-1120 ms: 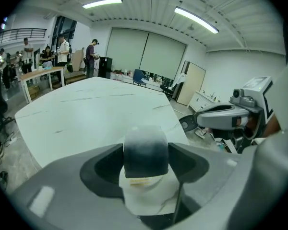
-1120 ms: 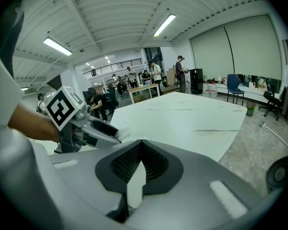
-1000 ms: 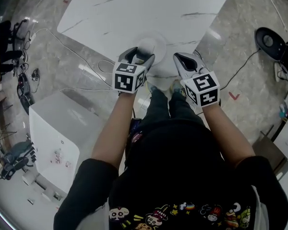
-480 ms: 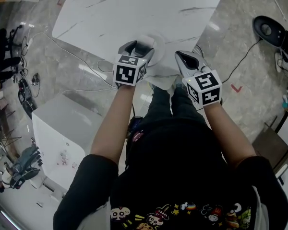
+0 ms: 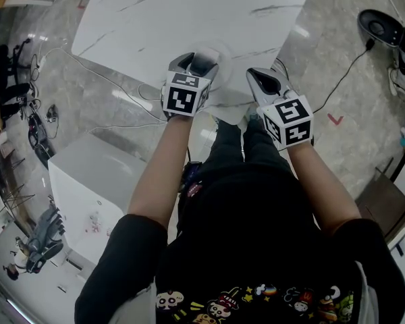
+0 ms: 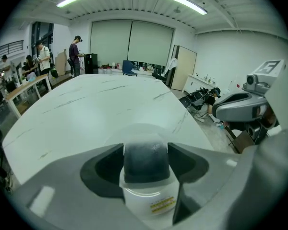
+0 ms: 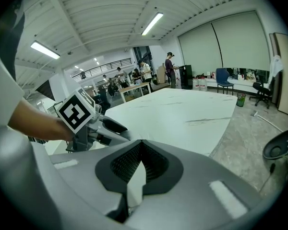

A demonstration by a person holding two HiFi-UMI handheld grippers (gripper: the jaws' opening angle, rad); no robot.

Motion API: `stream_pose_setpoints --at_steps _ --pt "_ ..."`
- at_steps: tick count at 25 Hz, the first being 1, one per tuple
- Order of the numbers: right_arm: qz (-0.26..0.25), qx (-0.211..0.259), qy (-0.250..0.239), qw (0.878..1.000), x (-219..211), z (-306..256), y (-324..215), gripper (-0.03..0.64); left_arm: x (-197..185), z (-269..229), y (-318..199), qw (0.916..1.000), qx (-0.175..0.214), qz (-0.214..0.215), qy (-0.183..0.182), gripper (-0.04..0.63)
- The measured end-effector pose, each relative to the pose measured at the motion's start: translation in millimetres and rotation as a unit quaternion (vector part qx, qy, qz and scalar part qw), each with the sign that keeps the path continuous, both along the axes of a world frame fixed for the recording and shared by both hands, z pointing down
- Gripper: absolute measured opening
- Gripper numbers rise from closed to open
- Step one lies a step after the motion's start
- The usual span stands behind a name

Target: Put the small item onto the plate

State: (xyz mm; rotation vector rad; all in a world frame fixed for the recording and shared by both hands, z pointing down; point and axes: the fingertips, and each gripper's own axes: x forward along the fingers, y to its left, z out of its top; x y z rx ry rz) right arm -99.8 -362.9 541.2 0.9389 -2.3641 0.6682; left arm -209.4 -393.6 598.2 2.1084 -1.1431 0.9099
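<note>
Jar (image 6: 146, 174), white with a dark lid, is gripped between the fingers of the left gripper (image 6: 145, 150). A plate (image 6: 108, 132) is seen just beyond their tips. The fingers of the right gripper (image 7: 140, 145) are pressed together on nothing.

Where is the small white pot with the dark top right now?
In the left gripper view the small white pot is clamped in the left gripper, over the round pale plate at the white marble table's near edge.
</note>
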Motion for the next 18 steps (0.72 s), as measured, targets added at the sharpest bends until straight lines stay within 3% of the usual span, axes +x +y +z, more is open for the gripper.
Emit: stream_pose_setpoints --at_steps 8,18 --pt "0.002 0.000 0.000 1.000 2.7 -0.1 0.3 0.021 1.2 2.5 -0.9 0.9993 0.024 0.019 -0.022 0.298" --pt "0.005 0.002 0.003 1.000 9.4 -2.1 1.2 0.021 -2.0 -8.7 -0.2 0.9991 0.041 -0.002 -0.005 0.298"
